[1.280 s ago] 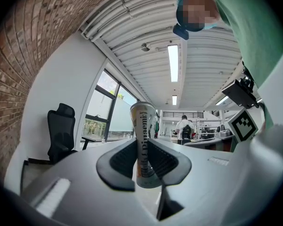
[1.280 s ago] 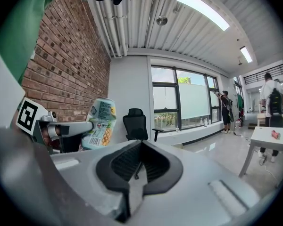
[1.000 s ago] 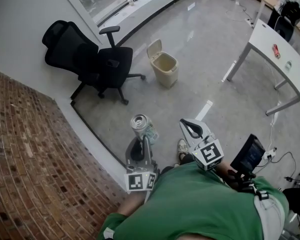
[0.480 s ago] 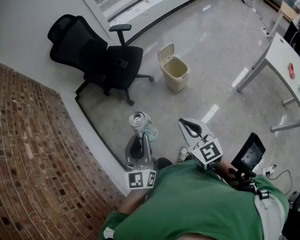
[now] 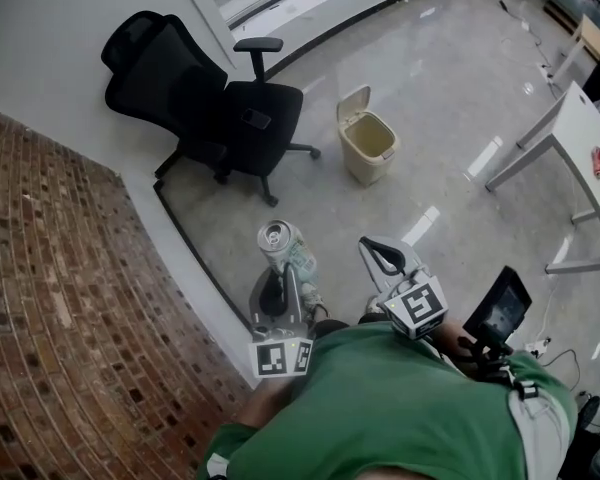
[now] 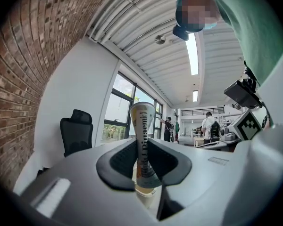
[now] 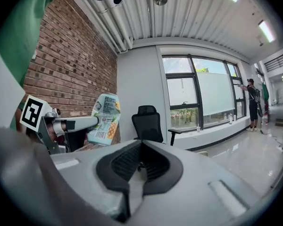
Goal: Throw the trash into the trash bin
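Head view: left gripper (image 5: 284, 271) pinching the can (image 5: 282, 245) upright above the floor, trash bin (image 5: 368, 148) well ahead; left gripper view: can clamped mid-body (pale green label, silver top); right gripper view: right gripper (image 7: 142, 148) pressed together, empty.

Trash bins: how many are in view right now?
1. The beige trash bin, lid open, stands right of the black office chair; others may be hidden out of frame.

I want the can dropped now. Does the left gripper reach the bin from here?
Probably not: the left gripper, holding the can, is well short of the open bin; only floor between.
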Available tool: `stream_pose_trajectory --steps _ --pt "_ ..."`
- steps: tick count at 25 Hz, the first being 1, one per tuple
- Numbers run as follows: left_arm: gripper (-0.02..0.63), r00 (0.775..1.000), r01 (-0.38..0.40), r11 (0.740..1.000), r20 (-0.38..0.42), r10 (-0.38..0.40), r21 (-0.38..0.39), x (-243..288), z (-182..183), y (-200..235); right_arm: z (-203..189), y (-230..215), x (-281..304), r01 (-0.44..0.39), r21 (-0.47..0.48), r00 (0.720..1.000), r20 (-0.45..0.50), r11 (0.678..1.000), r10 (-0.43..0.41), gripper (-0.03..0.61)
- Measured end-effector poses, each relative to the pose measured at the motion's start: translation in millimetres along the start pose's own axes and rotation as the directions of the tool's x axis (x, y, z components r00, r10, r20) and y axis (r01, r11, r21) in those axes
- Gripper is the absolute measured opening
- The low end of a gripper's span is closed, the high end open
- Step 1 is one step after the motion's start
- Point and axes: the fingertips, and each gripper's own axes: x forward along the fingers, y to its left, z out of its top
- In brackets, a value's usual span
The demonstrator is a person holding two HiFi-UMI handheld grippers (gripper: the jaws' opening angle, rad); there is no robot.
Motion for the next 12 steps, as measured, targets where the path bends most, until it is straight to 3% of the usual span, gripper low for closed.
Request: stream_pose_trajectory --steps 12 --pt "0.074 0.995 0.103 0.995 0.005 -0.102 -0.008 48 15 141 30 42 128 0.102 -0.025 0.995 0.022 0.995 -0.101 0.003"
